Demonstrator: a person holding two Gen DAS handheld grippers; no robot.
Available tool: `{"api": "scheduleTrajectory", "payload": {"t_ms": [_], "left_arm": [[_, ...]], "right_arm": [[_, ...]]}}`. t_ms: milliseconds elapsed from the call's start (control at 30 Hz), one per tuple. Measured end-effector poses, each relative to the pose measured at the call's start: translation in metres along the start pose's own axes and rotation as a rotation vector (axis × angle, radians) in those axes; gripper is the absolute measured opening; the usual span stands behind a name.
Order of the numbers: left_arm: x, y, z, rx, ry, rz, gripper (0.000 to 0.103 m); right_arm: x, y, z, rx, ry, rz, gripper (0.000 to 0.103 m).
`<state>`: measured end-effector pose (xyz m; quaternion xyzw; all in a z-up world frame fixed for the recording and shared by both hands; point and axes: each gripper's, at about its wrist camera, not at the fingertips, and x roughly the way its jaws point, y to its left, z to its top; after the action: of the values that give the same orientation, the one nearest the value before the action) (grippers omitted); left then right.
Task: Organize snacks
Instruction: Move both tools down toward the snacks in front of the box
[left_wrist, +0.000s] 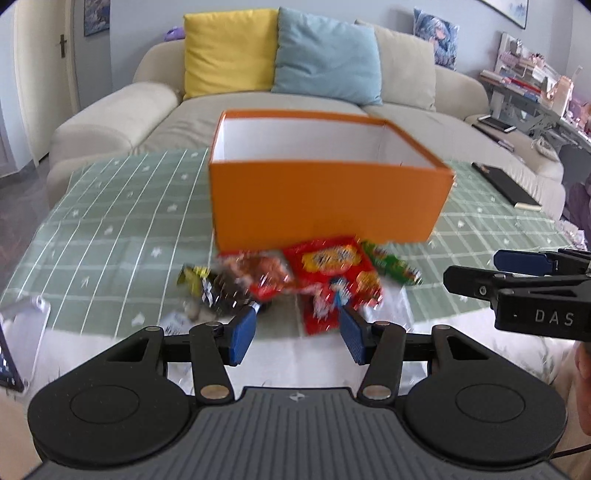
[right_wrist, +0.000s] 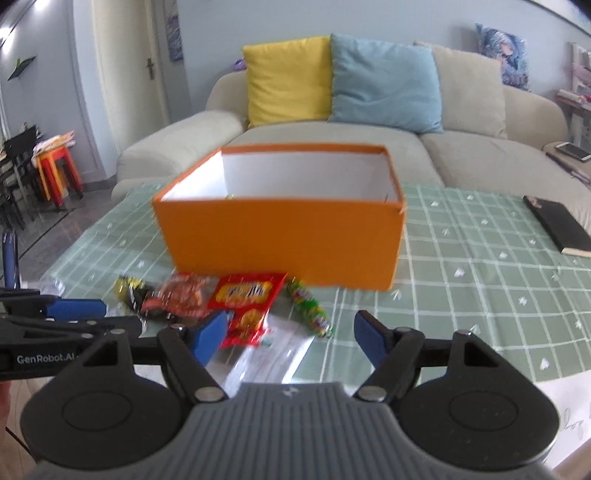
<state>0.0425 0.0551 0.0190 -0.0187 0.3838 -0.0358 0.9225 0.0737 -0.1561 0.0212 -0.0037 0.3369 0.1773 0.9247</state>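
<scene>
Four crinkly snack packets (right_wrist: 221, 299) before orange box (right_wrist: 280, 240); left gripper (left_wrist: 297, 332), right gripper (right_wrist: 290, 339) jaws apart, empty.

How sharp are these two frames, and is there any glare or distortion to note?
Left wrist view: the snack packets are smeared by motion blur, the orange box soft-edged, while the left tongs stay crisp. Right wrist view: milder blur on the snacks, glare on the clear plastic sheet. Both: fisheye bending, dark corners.

Checked table (right_wrist: 480, 266) bears orange box (right_wrist: 280, 240), snack packets (right_wrist: 247, 299), black notebook (right_wrist: 557, 229).
</scene>
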Motion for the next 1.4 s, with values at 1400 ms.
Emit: {"api": "scheduleTrajectory", "payload": {"t_ms": [1400], "left_arm": [[0.091, 0.08, 0.015, 0.156, 0.339, 0.029, 0.085]], "right_arm": [[0.109, 0.049, -0.001, -0.132, 0.211, 0.078, 0.093]]}}
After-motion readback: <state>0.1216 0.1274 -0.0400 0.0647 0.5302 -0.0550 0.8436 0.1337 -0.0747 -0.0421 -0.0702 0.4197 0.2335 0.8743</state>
